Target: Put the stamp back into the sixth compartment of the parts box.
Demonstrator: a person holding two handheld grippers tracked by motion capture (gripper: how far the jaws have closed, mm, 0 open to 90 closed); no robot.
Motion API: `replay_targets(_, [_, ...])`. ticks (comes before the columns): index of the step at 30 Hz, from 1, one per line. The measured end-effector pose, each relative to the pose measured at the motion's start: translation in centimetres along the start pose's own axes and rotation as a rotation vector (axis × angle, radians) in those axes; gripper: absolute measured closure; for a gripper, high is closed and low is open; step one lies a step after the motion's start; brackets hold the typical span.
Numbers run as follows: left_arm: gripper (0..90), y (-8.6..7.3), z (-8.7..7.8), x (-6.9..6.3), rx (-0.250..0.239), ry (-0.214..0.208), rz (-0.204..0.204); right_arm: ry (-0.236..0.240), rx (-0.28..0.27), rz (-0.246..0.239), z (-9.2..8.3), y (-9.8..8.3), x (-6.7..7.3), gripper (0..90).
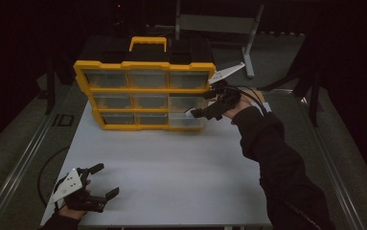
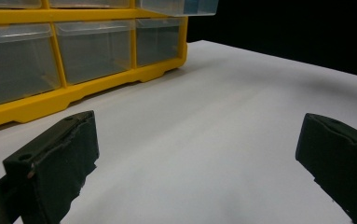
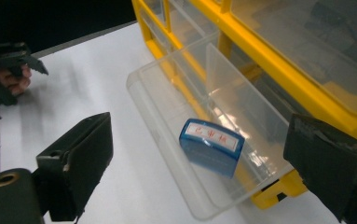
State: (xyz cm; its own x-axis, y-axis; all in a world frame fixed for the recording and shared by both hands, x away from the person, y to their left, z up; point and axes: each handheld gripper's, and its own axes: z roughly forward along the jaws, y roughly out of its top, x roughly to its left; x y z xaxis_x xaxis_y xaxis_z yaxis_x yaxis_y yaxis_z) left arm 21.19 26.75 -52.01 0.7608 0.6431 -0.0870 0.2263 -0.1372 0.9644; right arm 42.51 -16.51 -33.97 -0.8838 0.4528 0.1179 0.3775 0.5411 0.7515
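Note:
A yellow drawer cabinet (image 1: pixel 143 64) with clear drawers stands at the back of the white table (image 1: pixel 171 163). Its lower right drawer (image 3: pixel 199 140) is pulled out, and a blue stamp (image 3: pixel 211 147) with a red-lettered label lies inside it. My right gripper (image 1: pixel 201 104) hovers open just over that drawer, jaws wide on either side of the stamp, touching nothing. My left gripper (image 1: pixel 105 179) rests open near the table's front left corner, nothing between its jaws. From the left gripper view the cabinet (image 2: pixel 73 56) stands ahead on the left.
A black case with a yellow handle (image 1: pixel 147 44) sits behind the cabinet. A grey metal stand (image 1: pixel 248 52) is beyond the table at the back right. Bare white table stretches between the two grippers.

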Motion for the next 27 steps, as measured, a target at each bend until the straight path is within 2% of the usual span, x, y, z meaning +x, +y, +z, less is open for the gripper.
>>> replay_targets(7, [0.5, 0.0, -0.1, 0.0, -0.003, -0.006, 0.001, -0.001, 0.002, -0.007, -0.8, -0.9, 0.6, 8.5])
replay_targets(8, [0.5, 0.0, -0.1, 0.0, -0.004, -0.006, 0.000, 0.011, 0.003, -0.005, -1.0, -1.1, 0.7, 8.5])
replay_targets(10, [0.4, 0.0, -0.1, 0.0, -0.002, -0.006, 0.002, 0.002, 0.001, -0.006, -1.2, -1.5, 0.8, 8.4])
replay_targets(15, [0.5, 0.0, 0.0, -0.1, 0.000, -0.005, 0.003, -0.001, -0.004, -0.030, -1.6, -2.5, 1.1, 8.4])
replay_targets(27, [0.4, 0.0, -0.1, -0.1, 0.000, -0.007, 0.006, 0.009, -0.033, -0.037, -1.9, -5.7, 1.4, 8.5])
